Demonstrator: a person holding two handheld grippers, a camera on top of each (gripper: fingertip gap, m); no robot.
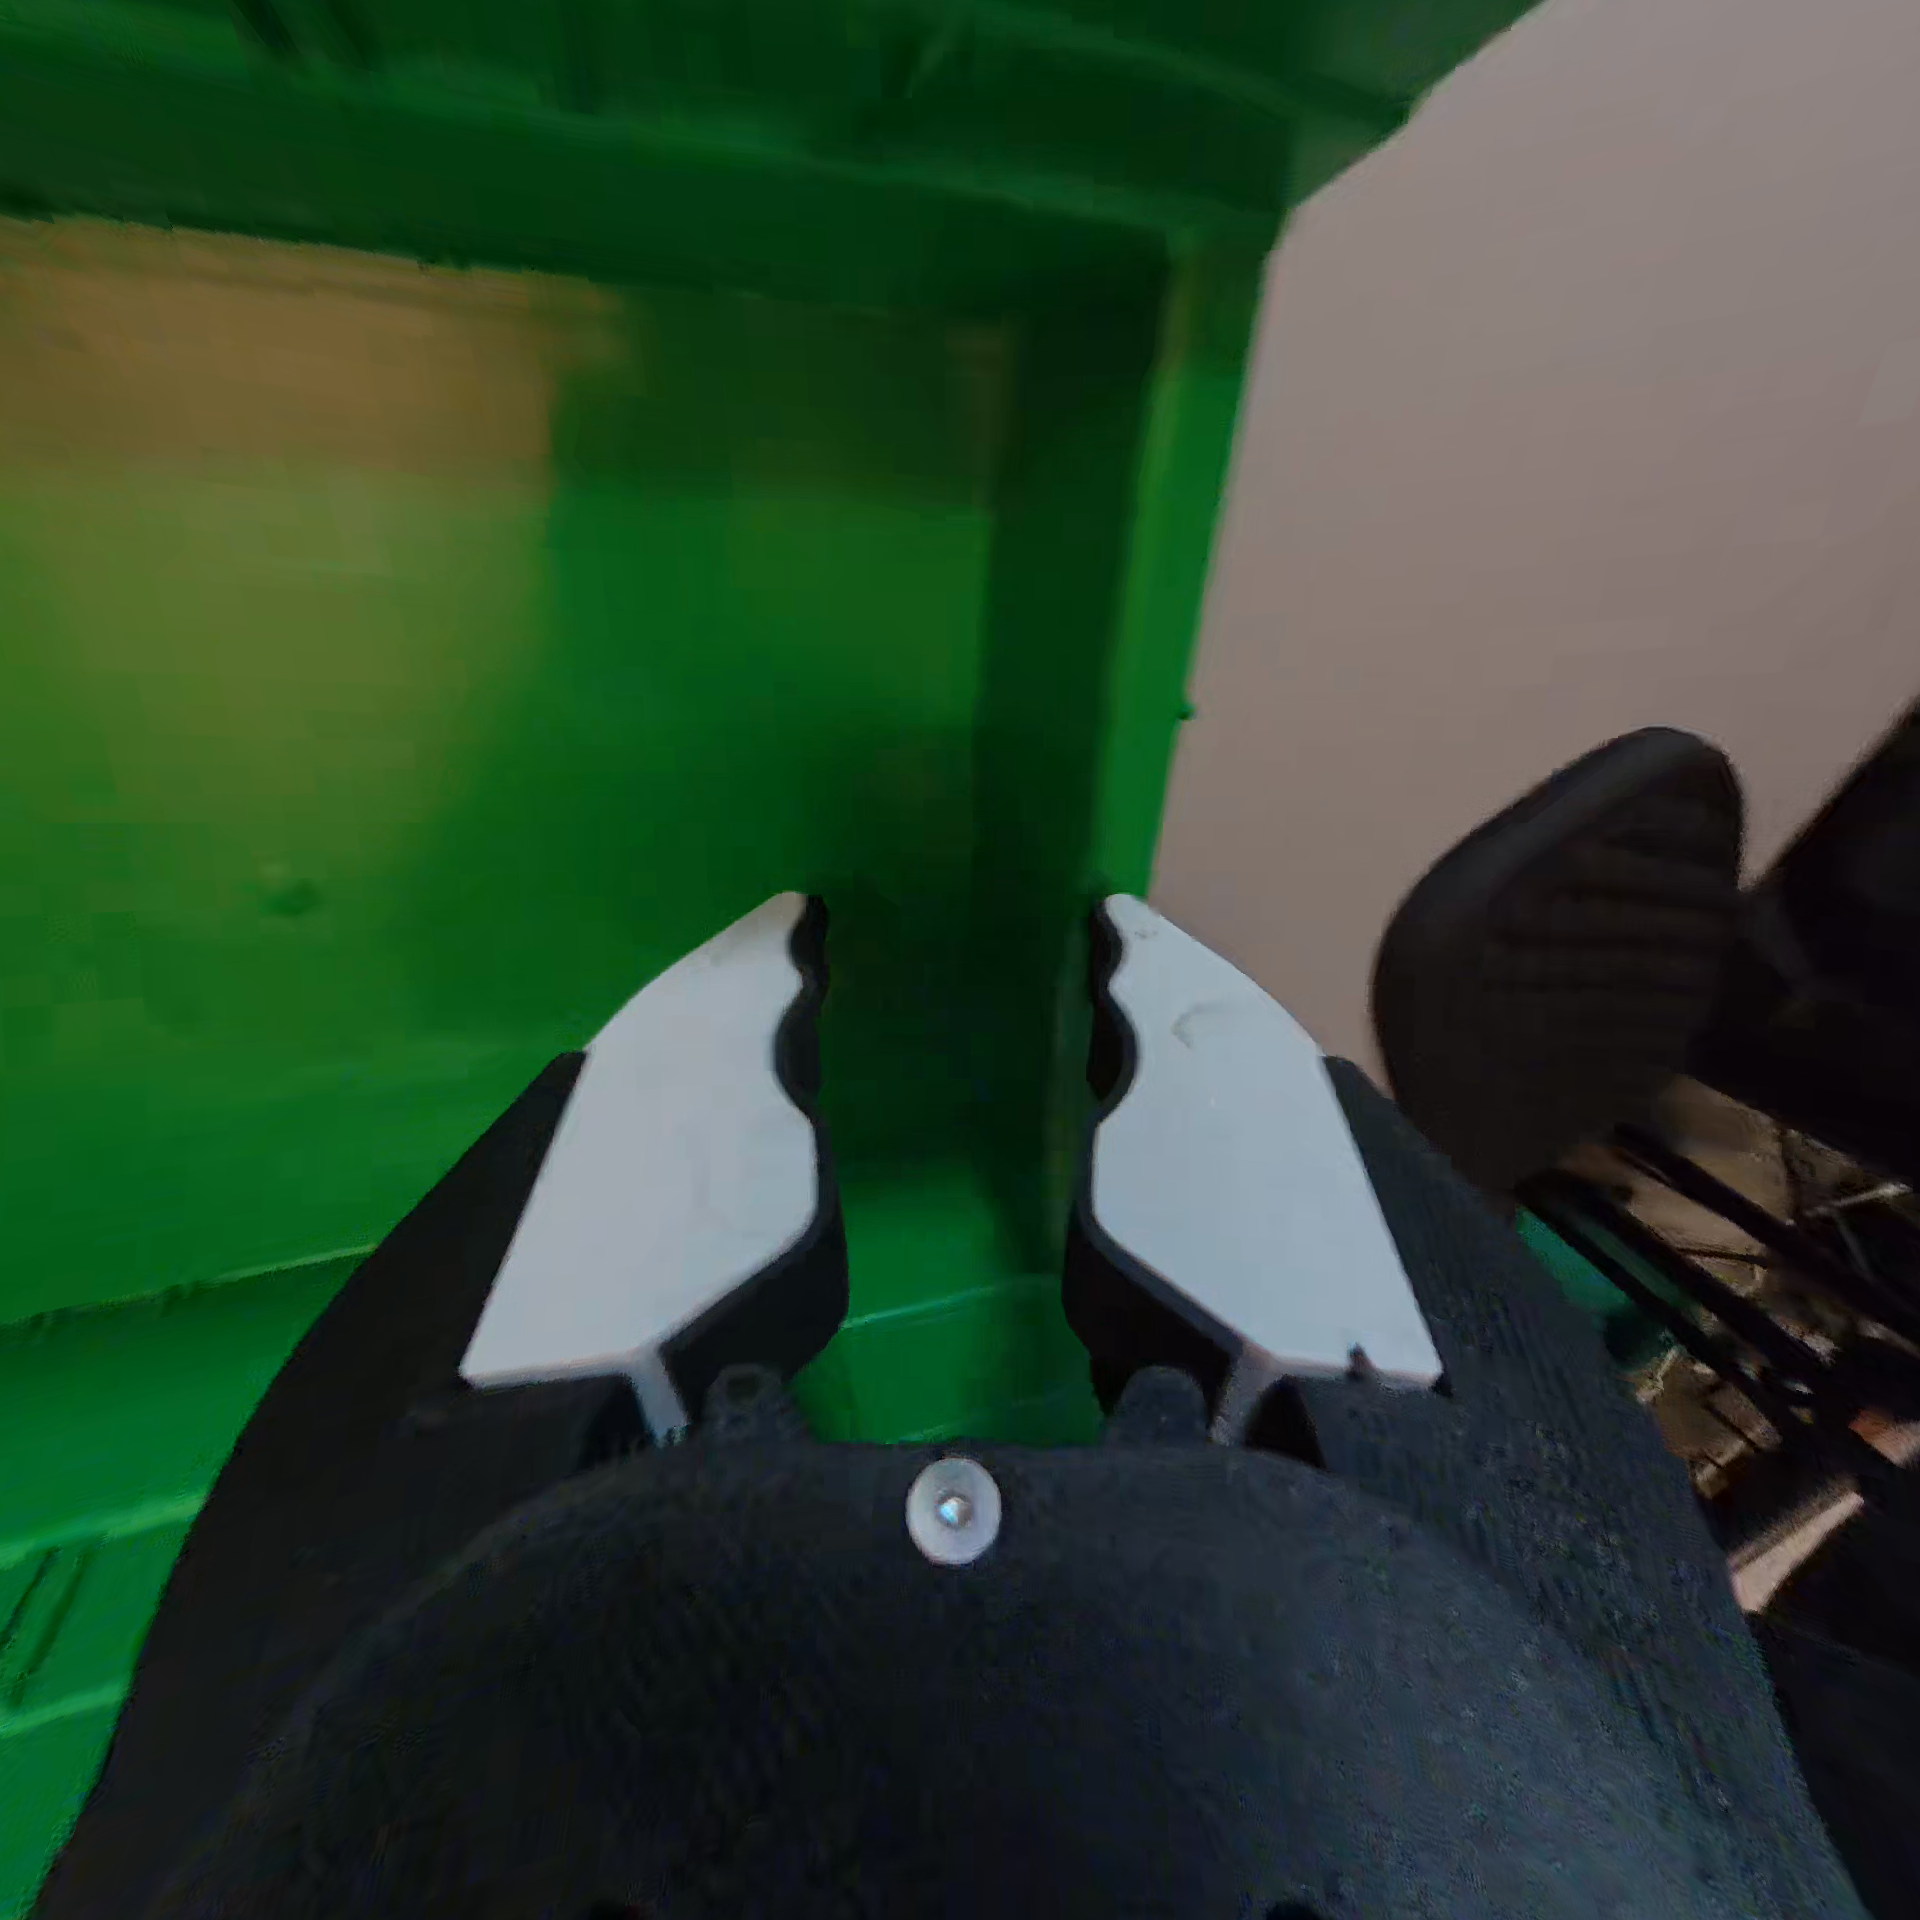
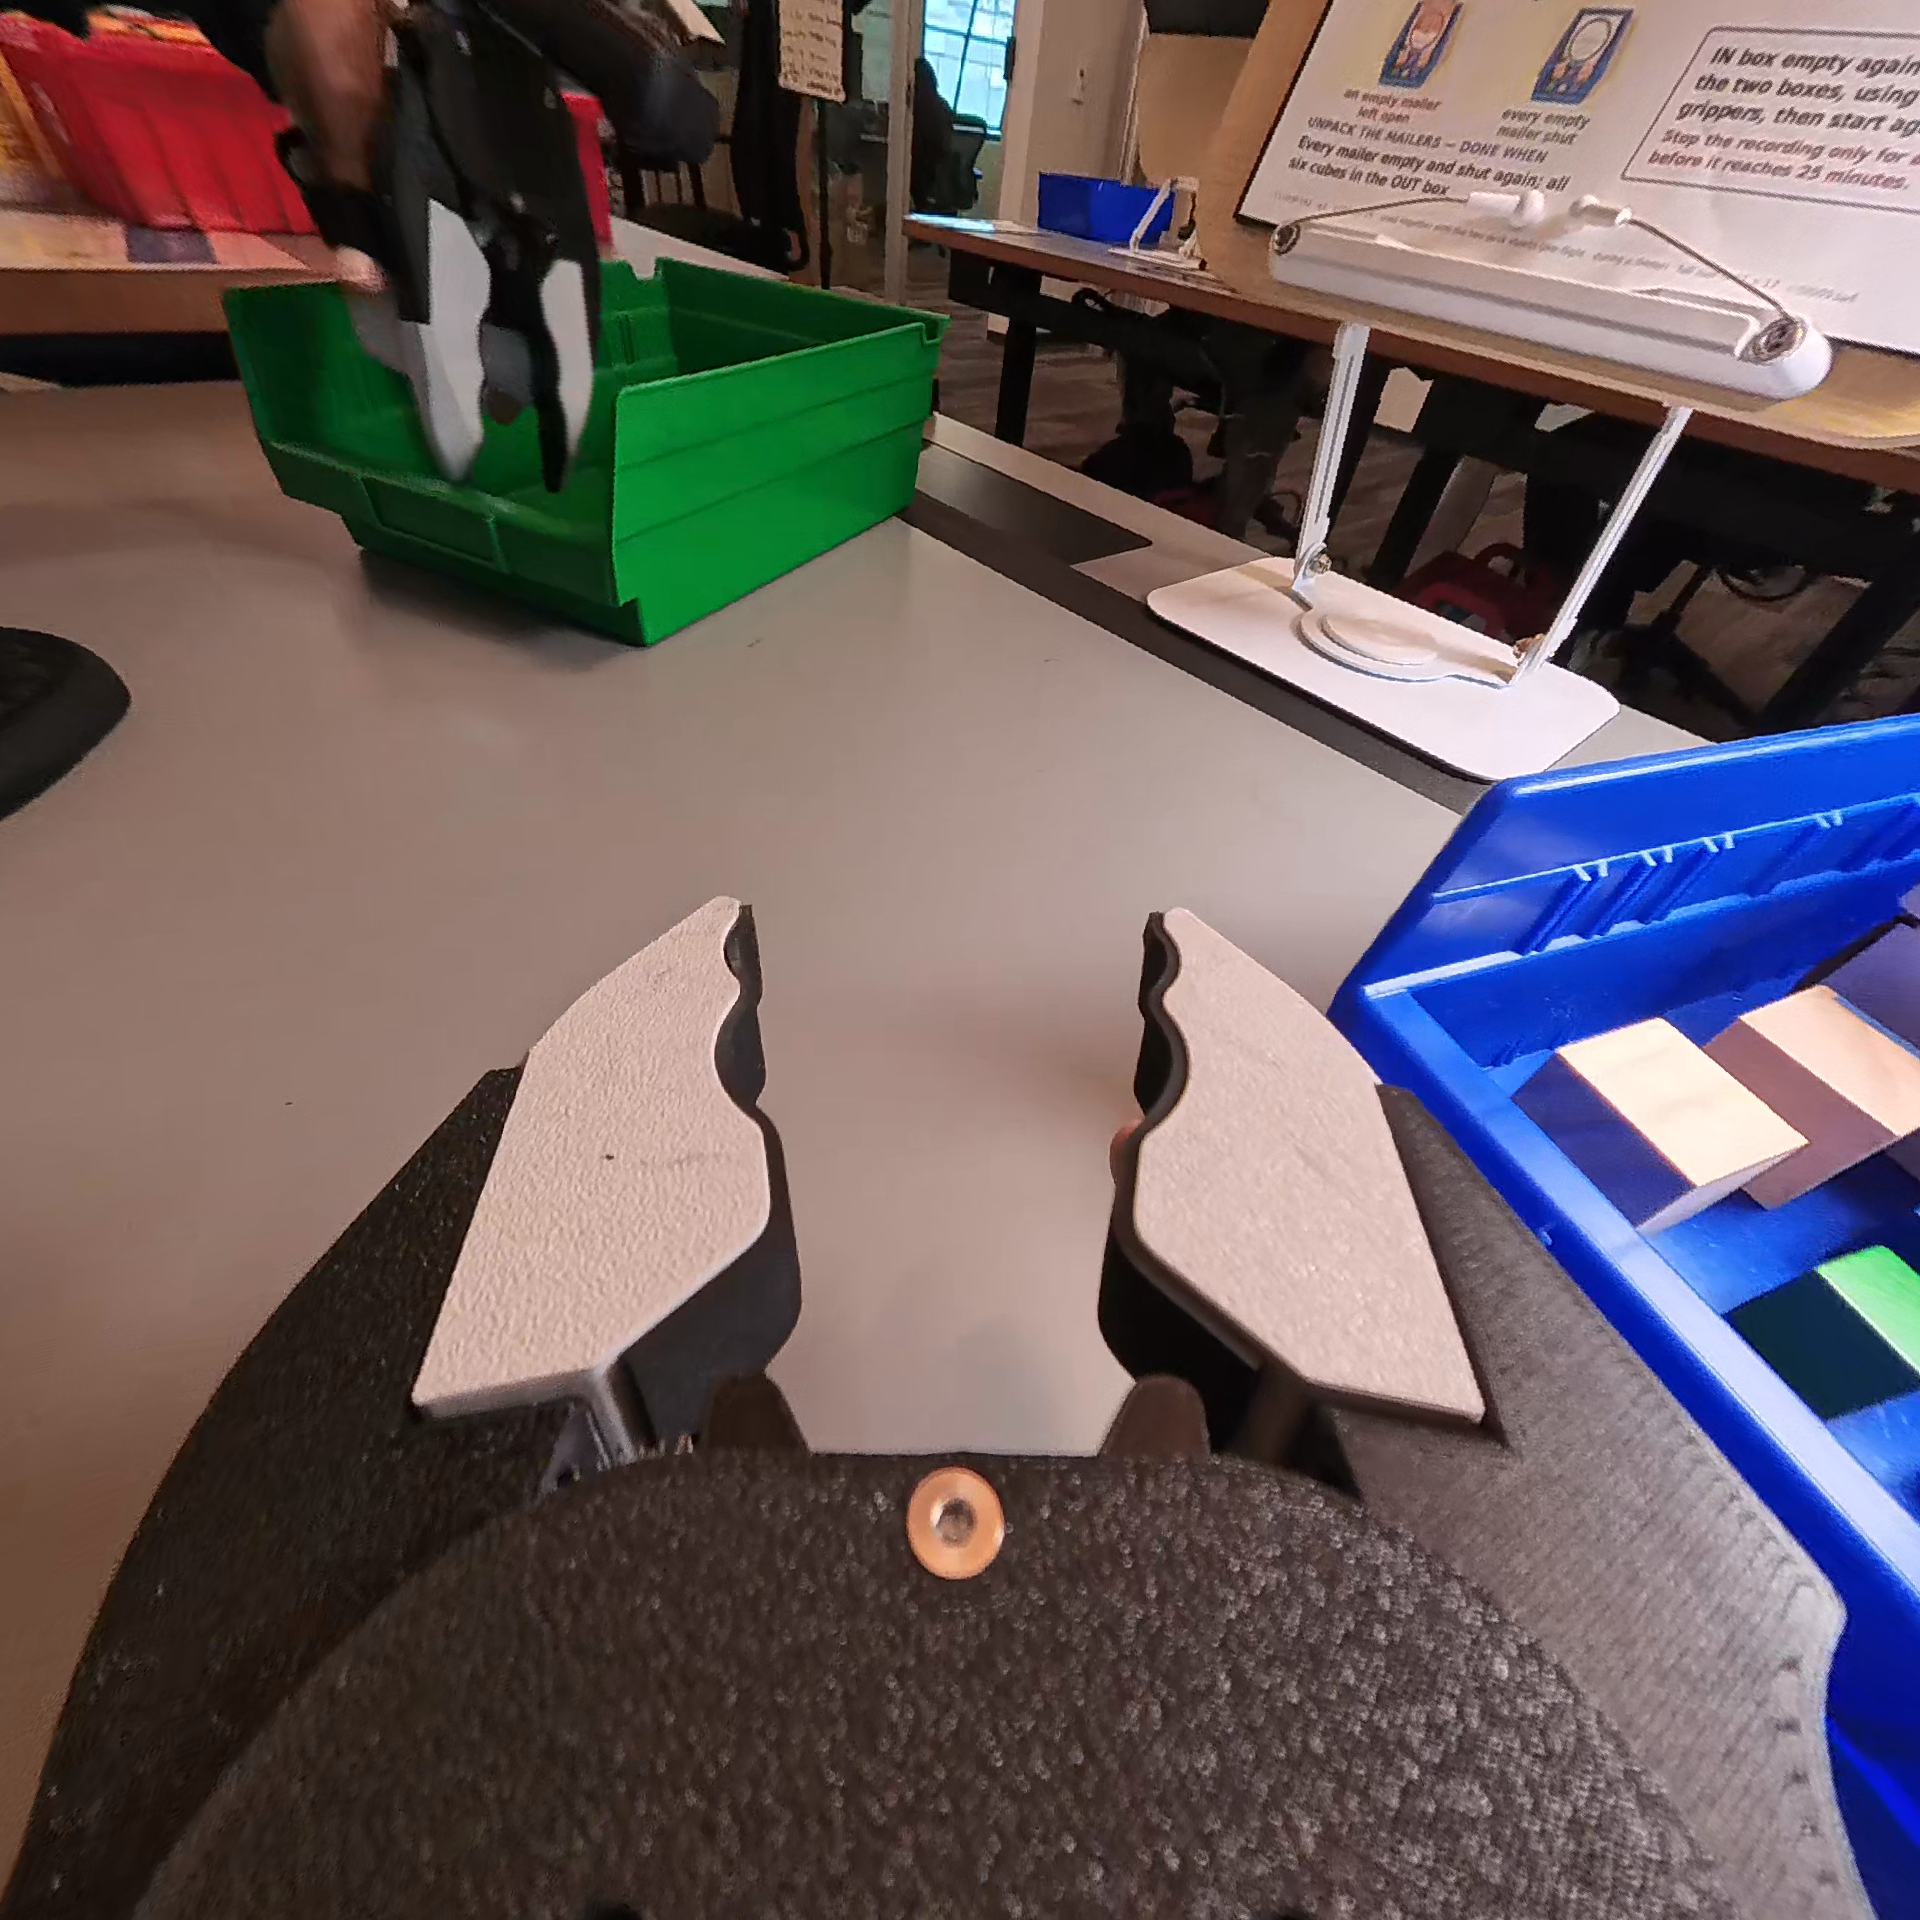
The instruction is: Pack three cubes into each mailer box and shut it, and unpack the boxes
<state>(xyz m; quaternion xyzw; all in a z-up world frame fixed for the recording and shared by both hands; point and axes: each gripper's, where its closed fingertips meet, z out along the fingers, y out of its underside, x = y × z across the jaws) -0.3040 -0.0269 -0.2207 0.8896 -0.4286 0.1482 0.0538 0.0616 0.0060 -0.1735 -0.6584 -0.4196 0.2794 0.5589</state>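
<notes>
Grey tabletop runs ahead of the right gripper, with more desks and chairs in the room behind. Its jaws stand apart with nothing between them, only bare table. Just to the right of the right-hand jaw sits a blue bin holding wooden cubes: two pale-topped ones lying side by side, tilted against each other, and a green-topped one nearer the camera. How many cubes there are altogether cannot be told, since the frame cuts the bin off.

Ahead and to the left of the jaws stands a green bin with its long side running away to the right. The left gripper hangs over its near-left corner, tips pointing down into it, jaws parted. In the left wrist view the left gripper looks straight down into the green bin; its jaws are apart and hold nothing, and a blurred tan patch lies up and to the left of them. What it is cannot be told.

Ahead and to the right of the right gripper, a white stand props up a printed instruction sheet with black and red lettering and two small pictures.
</notes>
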